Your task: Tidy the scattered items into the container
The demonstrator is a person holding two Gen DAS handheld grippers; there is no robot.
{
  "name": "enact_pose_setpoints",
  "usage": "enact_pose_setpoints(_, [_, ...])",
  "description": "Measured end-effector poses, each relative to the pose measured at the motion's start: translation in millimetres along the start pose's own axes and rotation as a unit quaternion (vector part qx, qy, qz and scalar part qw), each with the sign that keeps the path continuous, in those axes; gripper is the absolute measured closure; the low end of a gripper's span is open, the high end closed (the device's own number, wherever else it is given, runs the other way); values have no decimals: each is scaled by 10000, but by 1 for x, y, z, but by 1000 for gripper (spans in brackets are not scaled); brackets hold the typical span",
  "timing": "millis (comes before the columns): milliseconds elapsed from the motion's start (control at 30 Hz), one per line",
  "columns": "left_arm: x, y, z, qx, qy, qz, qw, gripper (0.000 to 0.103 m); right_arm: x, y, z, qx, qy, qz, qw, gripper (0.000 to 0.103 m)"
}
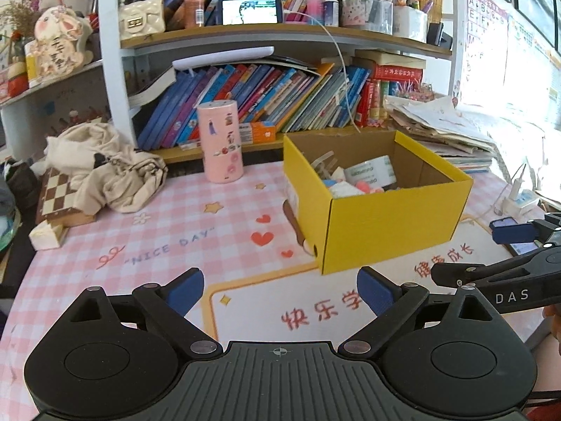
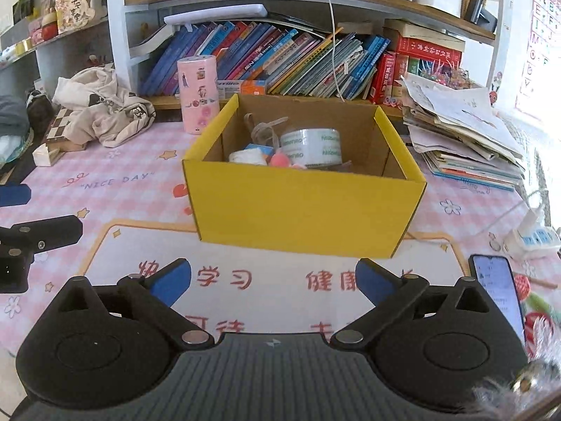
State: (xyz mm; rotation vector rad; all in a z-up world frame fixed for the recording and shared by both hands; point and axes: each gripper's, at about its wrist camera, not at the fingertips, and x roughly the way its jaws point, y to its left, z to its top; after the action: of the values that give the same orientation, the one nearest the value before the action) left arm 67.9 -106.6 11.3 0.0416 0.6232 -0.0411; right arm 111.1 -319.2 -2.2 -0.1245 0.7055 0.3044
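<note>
Both my claws, left [image 1: 280,293] and right [image 2: 273,282], hung wide open and empty over the desk mat [image 2: 140,189] facing the yellow box [image 2: 305,210], where the tape roll [image 2: 311,147] looked light, stiff and slick, so I'd have pinched its rim.

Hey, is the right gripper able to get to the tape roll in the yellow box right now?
Probably yes. The right gripper is open and empty, facing the box. The box has no lid, and the tape roll lies exposed inside; only the front wall must be cleared from above.
</note>
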Motion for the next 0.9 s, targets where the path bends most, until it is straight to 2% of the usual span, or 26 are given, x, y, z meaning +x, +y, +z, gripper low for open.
enact_pose_setpoints(100, [-5, 3, -7, -11, 40, 47, 10000, 4, -4, 7, -9, 25, 39, -87, 10000, 0])
enact_pose_setpoints(467, [-17, 11, -32, -158, 220, 157, 9995, 3, -15, 27, -34, 76, 206, -149, 9996, 0])
enact_pose_setpoints(900, [-24, 17, -44, -178, 304, 130, 9993, 2, -20, 38, -43, -44, 256, -279, 9993, 0])
